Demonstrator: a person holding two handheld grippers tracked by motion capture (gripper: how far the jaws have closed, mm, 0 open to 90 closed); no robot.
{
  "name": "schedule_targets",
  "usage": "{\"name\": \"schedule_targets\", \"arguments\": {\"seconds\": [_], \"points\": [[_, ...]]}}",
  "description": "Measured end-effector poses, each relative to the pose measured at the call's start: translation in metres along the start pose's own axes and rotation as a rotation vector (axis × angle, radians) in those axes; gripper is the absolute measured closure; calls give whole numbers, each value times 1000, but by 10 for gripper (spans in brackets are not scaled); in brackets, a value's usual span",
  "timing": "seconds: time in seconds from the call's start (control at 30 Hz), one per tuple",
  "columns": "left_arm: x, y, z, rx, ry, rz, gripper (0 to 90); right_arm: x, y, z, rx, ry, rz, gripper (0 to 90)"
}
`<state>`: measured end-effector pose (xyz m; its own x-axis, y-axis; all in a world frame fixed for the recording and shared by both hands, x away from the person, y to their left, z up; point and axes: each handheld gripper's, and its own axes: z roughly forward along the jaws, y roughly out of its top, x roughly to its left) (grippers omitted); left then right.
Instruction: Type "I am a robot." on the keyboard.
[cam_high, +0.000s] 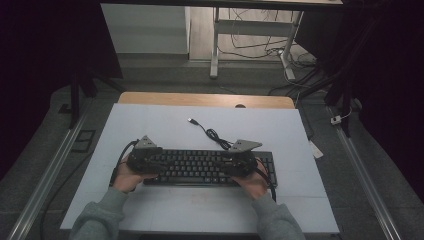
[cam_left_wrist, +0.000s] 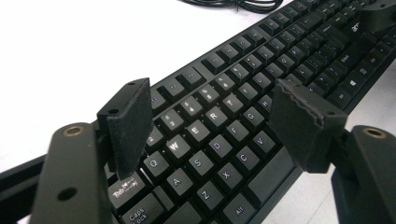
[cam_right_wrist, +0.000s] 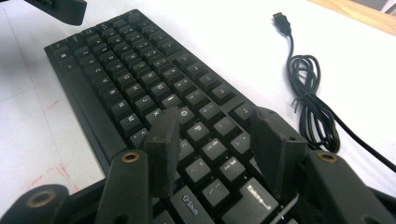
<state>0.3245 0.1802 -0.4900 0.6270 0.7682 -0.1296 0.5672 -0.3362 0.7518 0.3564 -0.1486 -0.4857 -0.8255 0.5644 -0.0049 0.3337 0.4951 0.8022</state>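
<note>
Sleeves: two grey sleeves (cam_high: 100, 217) come in at the bottom edge of the high view, one forearm to each gripper.
Left gripper (cam_high: 145, 159): sits over the left end of the keyboard in the high view; its own view looks along the key rows, jaws standing wide with nothing between them, and the pads (cam_left_wrist: 128, 123) hang above the Q, W and Tab keys (whether the left pad grazes a key I cannot tell).
Right gripper (cam_high: 240, 161): sits over the right part of the keyboard, grey plate on top; its own view shows the jaws apart and empty, the pads (cam_right_wrist: 163, 147) poised above the keys around O and P, near Shift and Enter.
Keyboard (cam_high: 200, 167): black, lying flat on the near half of the mat, long side across the table; the high view gives its whole outline, while the gripper views give the white key legends.
Cable (cam_right_wrist: 310, 100): thin and black, loosely coiled just behind the keyboard; the right gripper view shows the loops clearly.
USB plug (cam_high: 192, 120): free end of the cable, lying on the mat well beyond the keyboard.
Mat (cam_high: 165, 120): pale sheet covering most of the table; the right gripper view shows faint reddish marks on it near the keyboard's front edge.
Table (cam_high: 200, 99): a strip of wood shows past the mat's far edge in the high view.
</note>
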Motion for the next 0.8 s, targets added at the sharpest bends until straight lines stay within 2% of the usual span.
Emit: {"name": "schedule_targets", "arguments": {"seconds": [0.2,0.37,0.5,0.67,0.8], "points": [[0,0,0,2,-1,0,302,1,2,7,3,19,-1,593],[-1,0,1,4,-2,2,300,2,4,13,5,52,-2,756],[-1,0,1,4,-1,4,300,4,7,19,20,65,-22,888],[-1,0,2,8,-1,6,299,7,11,29,43,70,-25,896],[-1,0,2,9,-1,4,299,11,13,38,66,68,-45,896]]}}
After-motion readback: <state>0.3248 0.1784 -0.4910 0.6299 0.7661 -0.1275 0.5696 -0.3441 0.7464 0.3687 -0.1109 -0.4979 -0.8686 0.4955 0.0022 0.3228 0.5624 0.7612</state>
